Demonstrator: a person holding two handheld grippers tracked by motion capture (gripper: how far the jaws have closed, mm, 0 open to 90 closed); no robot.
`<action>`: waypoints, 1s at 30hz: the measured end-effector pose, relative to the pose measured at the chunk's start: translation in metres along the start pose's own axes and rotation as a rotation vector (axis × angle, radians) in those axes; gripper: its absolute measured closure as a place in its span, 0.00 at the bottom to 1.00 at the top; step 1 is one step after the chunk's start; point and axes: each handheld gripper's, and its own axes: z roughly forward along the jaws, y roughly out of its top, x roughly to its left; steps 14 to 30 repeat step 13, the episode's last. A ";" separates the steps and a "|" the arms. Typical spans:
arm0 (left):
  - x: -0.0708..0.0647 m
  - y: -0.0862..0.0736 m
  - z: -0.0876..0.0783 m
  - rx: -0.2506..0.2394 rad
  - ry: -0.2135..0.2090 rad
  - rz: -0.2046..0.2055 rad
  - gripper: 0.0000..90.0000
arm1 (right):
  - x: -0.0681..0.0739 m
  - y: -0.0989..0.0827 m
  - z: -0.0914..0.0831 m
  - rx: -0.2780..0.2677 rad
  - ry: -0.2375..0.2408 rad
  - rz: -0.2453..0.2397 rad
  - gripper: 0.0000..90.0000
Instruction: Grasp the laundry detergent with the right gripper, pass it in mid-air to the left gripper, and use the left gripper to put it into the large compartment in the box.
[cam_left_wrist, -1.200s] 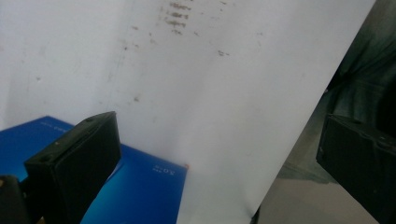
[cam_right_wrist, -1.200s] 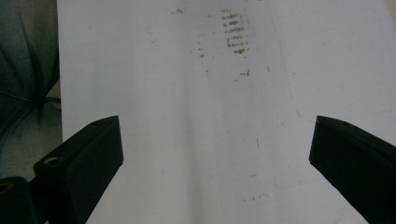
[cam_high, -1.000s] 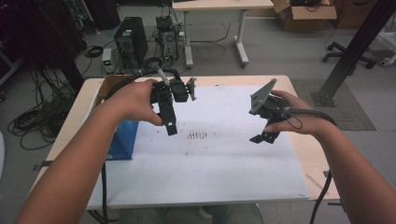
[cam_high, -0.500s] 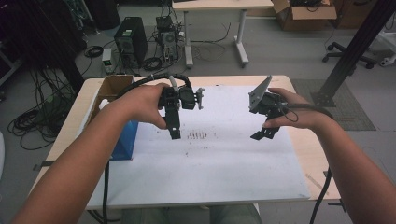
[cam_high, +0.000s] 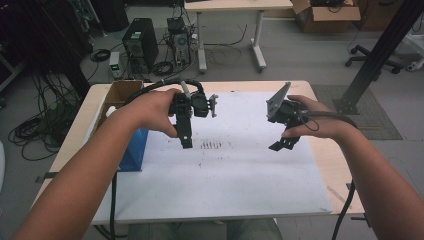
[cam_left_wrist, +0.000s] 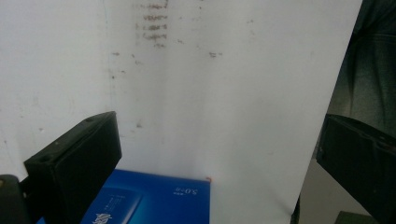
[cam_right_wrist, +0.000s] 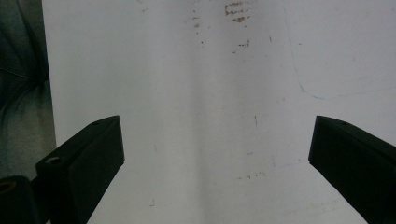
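The room is a cluttered workshop: a grey floor strewn with cables, a computer tower (cam_high: 138, 44) standing behind the table, another desk (cam_high: 235, 6) farther back and an office chair (cam_high: 367, 50) off to the right. In front of me a wooden table (cam_high: 320, 95) carries a big white sheet (cam_high: 225, 180) marked with a patch of small brown smudges (cam_high: 211, 145) near its middle. A person holds 2 tongs above that sheet, both off the surface. The left gripper (cam_high: 185, 141) hangs just beside the smudges, jaws pointing down; its own view shows them spread wide with nothing between, the sheet beneath and a blue box (cam_left_wrist: 154, 203) at the bottom edge. That blue box (cam_high: 134, 150) lies at the sheet's left edge, near the left forearm, with an open cardboard box (cam_high: 121, 92) behind it. The right gripper (cam_high: 281, 144) hovers over the sheet's right half, well apart from the left one, its jaws likewise released and empty over bare paper.
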 end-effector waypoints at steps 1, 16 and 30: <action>0.000 0.000 0.000 0.000 0.002 0.000 0.00 | 0.000 0.000 0.000 0.000 0.000 0.000 0.04; 0.001 -0.004 0.000 0.007 0.005 -0.011 0.00 | 0.001 0.002 0.000 0.003 0.005 -0.004 0.04; 0.001 -0.004 0.000 0.007 0.005 -0.011 0.00 | 0.001 0.002 0.000 0.003 0.005 -0.004 0.04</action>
